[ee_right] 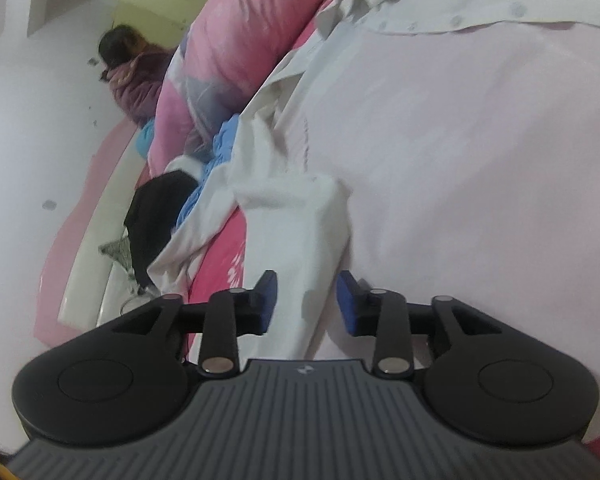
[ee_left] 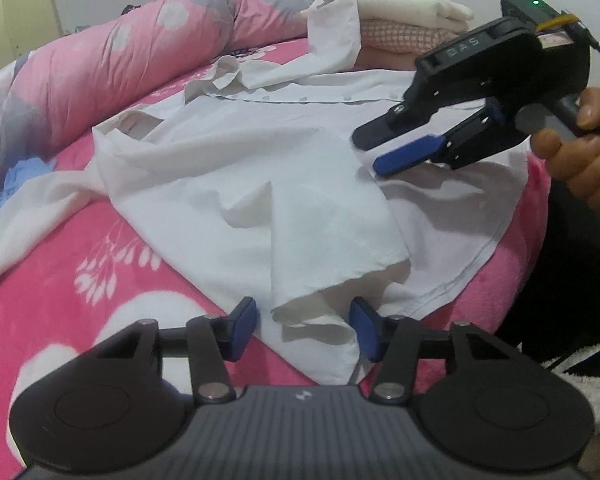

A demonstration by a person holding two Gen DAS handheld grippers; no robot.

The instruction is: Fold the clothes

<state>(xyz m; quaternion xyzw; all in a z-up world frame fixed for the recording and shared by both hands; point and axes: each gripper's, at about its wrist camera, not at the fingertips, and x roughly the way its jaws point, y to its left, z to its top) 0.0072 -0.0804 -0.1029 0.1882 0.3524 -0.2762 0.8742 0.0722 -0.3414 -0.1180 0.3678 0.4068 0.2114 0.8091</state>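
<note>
Left gripper [ee_left: 304,330]: it sat low and near the camera, its two blue pads wide apart.
Right gripper [ee_left: 392,148]: it reached in from the right side, tilted down, fingers spread a little with a gap between them.
Right hand [ee_left: 580,148]: it was wrapped around the gripper's handle, fingers curled tight.
Right gripper's own view [ee_right: 306,304]: the blue pads stood well apart and gripped nothing.

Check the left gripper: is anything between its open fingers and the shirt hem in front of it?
Nothing visible. The left gripper is open with the white shirt hem lying right between its pads, bare pink bedspread around it. The right gripper works farther up the shirt.
</note>
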